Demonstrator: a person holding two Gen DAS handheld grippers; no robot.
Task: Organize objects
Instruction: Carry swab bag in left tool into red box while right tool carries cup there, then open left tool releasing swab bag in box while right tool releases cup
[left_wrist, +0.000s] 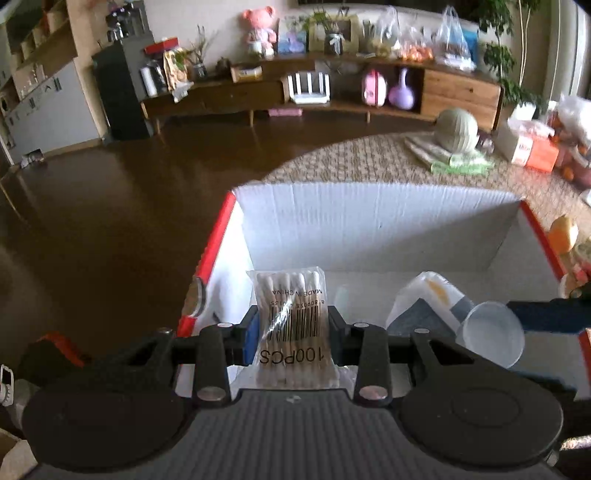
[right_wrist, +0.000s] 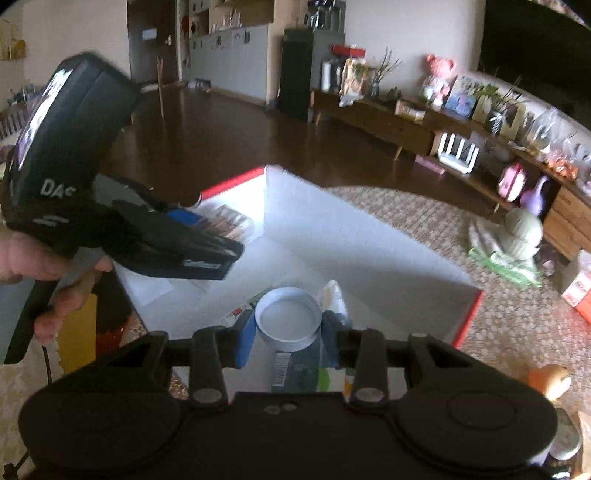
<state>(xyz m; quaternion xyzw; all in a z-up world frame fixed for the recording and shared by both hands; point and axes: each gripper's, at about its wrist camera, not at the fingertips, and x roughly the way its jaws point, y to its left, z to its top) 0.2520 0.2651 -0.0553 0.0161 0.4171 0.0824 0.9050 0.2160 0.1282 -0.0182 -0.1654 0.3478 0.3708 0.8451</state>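
Swabs (left_wrist: 290, 325), bagged, light and slippery, are pinched mid-pack by the left tool (left_wrist: 291, 325); a jar (right_wrist: 289, 318) is gripped at its lid by the right tool (right_wrist: 289, 334).

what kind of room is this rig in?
Most likely a home living room: a long wooden media console with a pink teddy bear and framed pictures on top, a woven rug over a dark wood floor, and kitchen-style cabinets behind.

Both wrist cameras look forward along their tongs, close above the shared white box (left_wrist: 369, 229), facing the sideboard (right_wrist: 406, 122).
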